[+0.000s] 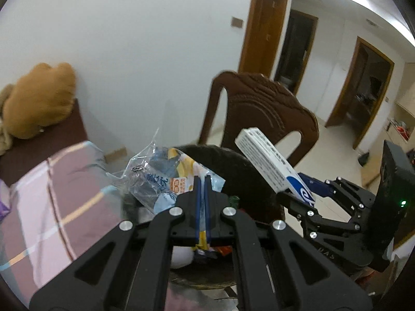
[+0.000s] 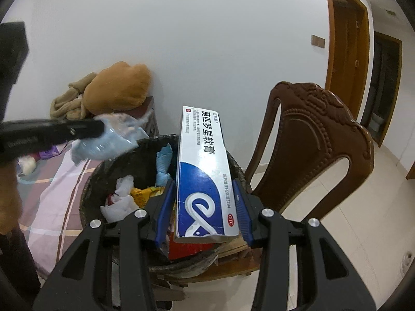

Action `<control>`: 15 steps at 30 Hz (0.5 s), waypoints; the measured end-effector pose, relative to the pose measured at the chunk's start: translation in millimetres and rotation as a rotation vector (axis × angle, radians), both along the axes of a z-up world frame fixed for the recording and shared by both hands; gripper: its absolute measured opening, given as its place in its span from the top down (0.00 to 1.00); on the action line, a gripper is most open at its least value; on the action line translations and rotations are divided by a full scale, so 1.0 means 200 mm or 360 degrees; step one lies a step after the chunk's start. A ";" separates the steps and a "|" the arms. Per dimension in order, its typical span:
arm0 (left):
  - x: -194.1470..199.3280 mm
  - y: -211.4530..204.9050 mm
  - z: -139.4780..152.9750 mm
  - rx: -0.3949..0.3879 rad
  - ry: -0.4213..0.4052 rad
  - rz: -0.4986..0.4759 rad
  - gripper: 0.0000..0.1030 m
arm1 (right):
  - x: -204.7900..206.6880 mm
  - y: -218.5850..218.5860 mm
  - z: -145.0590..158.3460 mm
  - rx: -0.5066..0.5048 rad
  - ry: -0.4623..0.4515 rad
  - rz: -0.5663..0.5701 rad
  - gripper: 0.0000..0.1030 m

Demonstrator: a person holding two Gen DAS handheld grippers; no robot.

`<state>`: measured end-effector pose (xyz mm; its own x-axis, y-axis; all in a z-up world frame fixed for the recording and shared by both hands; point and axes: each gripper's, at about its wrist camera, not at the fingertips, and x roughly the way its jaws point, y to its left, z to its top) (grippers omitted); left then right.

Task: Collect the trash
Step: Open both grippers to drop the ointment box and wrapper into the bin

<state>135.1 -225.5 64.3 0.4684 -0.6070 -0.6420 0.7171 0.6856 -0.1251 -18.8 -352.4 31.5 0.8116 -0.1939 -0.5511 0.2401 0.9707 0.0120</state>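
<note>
While the white-and-blue ointment box (image 2: 205, 176) sits clamped between the right gripper's (image 2: 205, 204) blue pads above the black trash bin's (image 2: 103, 165) rim, the left gripper (image 1: 201, 184) pinches a clear plastic wrapper (image 1: 155, 178) over the bin's far-left edge, beside a brown chair (image 2: 319, 140).

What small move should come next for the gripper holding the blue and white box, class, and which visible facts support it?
Probably open the right gripper and let the blue and white box drop. Its pads clamp the box's lower end, and the dark trash bin, already holding crumpled paper and wrappers, sits open right below it. The left gripper, shut on a clear plastic wrapper, is at the bin's rim too.
</note>
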 end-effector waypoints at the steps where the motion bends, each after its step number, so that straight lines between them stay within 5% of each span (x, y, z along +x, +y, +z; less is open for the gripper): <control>1: 0.01 -0.03 -0.03 0.0011 0.0026 -0.0018 0.96 | -0.01 -0.01 -0.01 0.0003 0.0003 -0.0003 0.57; 9: 0.03 -0.18 -0.18 0.0068 0.0106 -0.0115 0.96 | 0.02 -0.03 -0.03 0.0021 0.0029 0.0008 0.57; 12: 0.04 -0.19 -0.18 0.0089 0.0026 -0.0028 0.68 | 0.05 0.00 -0.04 0.0014 0.0048 0.0030 0.57; 13: 0.03 -0.17 -0.16 0.0096 -0.0021 0.0023 0.46 | 0.06 0.01 -0.04 0.0012 0.0053 0.0039 0.57; 14: 0.02 -0.14 -0.14 0.0090 -0.0069 0.0079 0.36 | 0.07 0.02 -0.04 0.0010 0.0056 0.0044 0.57; 15: 0.01 -0.12 -0.13 0.0084 -0.0096 0.0108 0.35 | 0.08 0.03 -0.04 0.0008 0.0061 0.0053 0.57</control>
